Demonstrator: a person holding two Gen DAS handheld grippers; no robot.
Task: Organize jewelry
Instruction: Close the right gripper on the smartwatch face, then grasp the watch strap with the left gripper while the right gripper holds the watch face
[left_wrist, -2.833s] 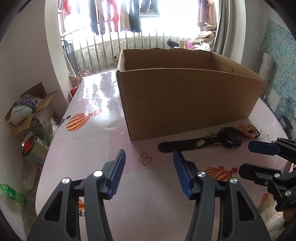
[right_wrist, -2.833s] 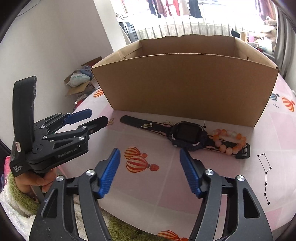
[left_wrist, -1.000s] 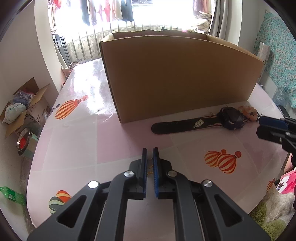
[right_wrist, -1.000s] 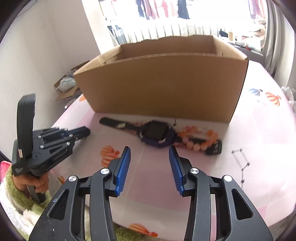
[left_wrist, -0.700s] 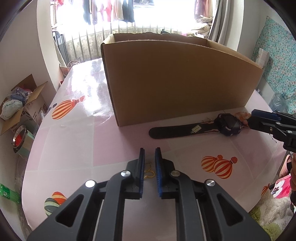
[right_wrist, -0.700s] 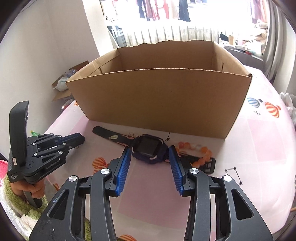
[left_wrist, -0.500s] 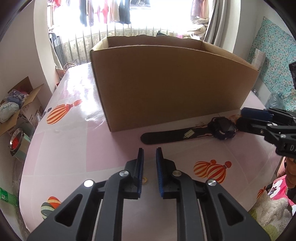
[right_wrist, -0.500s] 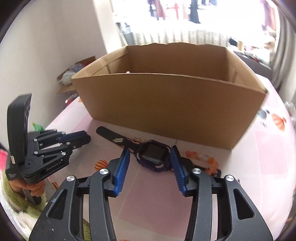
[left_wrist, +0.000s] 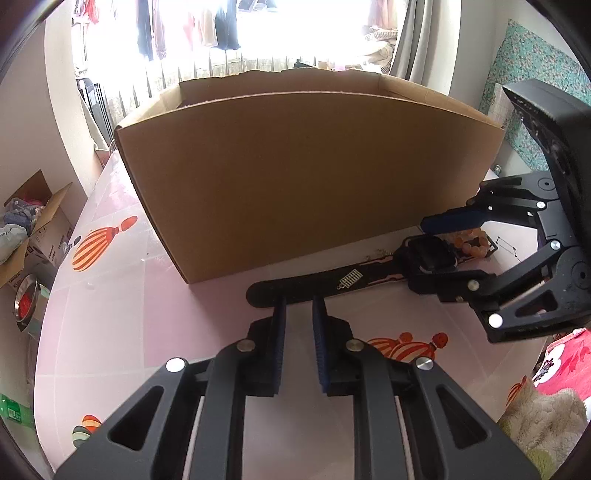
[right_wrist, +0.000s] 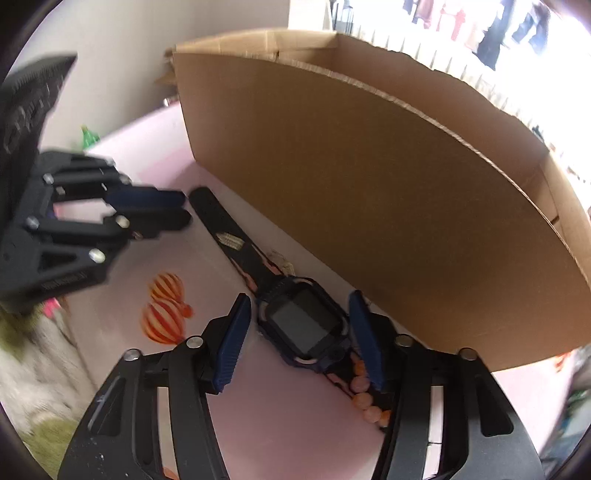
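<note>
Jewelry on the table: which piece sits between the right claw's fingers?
The watch, its dark square face between the open right claw; the orange bead bracelet lies beside it.

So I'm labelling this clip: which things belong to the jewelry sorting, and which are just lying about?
Job:
watch
bead bracelet
cardboard box
right gripper, jaws straddling the watch

Lying about:
green bottle
floor carton
hanging clothes

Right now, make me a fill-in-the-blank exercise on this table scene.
1. The watch lies on the table in front of the cardboard ____.
2. The right hand-held gripper has its jaws on either side of the watch's ____.
3. The bracelet has beads coloured ____.

Missing words: box; face; orange
</note>
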